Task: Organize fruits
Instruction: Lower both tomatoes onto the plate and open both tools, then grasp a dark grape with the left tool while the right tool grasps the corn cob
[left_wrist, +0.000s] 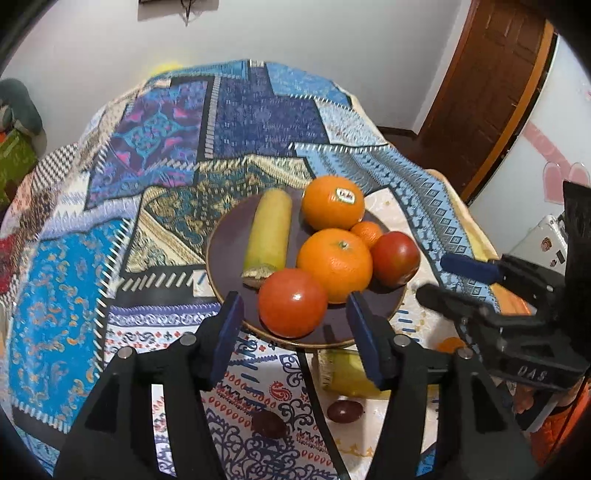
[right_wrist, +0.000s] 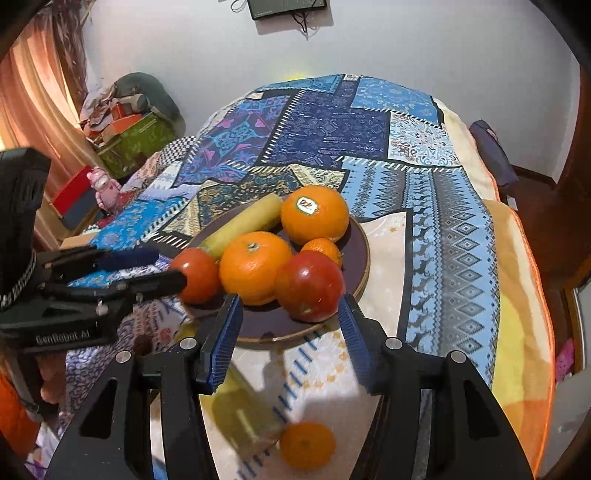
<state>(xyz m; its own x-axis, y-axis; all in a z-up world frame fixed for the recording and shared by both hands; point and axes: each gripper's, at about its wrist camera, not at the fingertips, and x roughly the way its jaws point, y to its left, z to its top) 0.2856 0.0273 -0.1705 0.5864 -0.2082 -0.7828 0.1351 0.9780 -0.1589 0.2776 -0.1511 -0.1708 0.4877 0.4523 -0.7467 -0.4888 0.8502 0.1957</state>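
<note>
A dark purple plate (left_wrist: 229, 254) (right_wrist: 356, 243) holds a yellow-green corn piece (left_wrist: 269, 230) (right_wrist: 243, 225), two big oranges (left_wrist: 332, 203) (left_wrist: 334, 264), a small mandarin (left_wrist: 366, 232), and two tomatoes (left_wrist: 291, 308) (left_wrist: 395, 258). My left gripper (left_wrist: 293, 325) is open and empty, just short of the near tomatoes' plate edge. My right gripper (right_wrist: 288, 321) is open and empty, in front of the red tomato (right_wrist: 308, 284). Off the plate lie another corn piece (left_wrist: 347, 373) (right_wrist: 243, 413), a small orange (right_wrist: 306, 445) and two dark plums (left_wrist: 269, 424) (left_wrist: 344, 411).
The table has a patchwork cloth (left_wrist: 147, 184) (right_wrist: 443, 206). The right gripper's body (left_wrist: 509, 317) shows at the right of the left wrist view; the left gripper's body (right_wrist: 92, 291) at the left of the right wrist view. Boxes and clutter (right_wrist: 129, 129) stand by the wall.
</note>
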